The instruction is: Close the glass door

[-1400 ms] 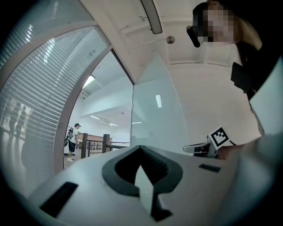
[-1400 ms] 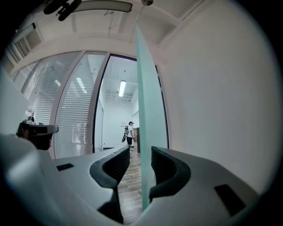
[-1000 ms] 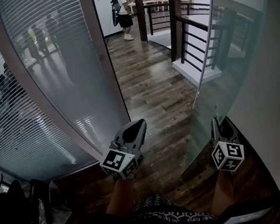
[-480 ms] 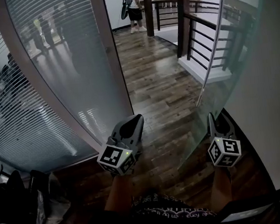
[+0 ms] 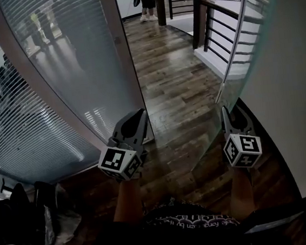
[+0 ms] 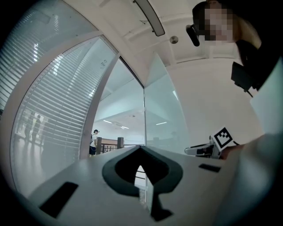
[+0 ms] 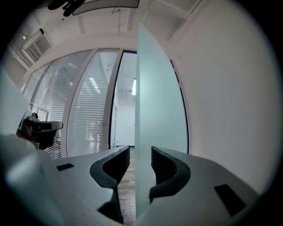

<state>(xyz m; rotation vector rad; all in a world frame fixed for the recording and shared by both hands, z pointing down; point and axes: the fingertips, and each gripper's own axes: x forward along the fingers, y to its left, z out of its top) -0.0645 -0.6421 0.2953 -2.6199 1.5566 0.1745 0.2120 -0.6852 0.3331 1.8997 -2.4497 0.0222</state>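
The right claw [image 7: 140, 154] is narrowly parted and straddles the free edge of the glass door [image 7: 157, 106], which stands open beside the wall [image 5: 300, 76]. The left claw [image 6: 140, 149] is pinched together, empty, apart from the door.

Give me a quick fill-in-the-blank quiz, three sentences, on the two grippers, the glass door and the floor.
1. The right gripper holds its jaws ___, one on either side of the glass door's edge.
2. The left gripper has its jaws ___, with nothing between them.
3. The floor is laid with ___ planks.
Missing words: apart; shut; wood.
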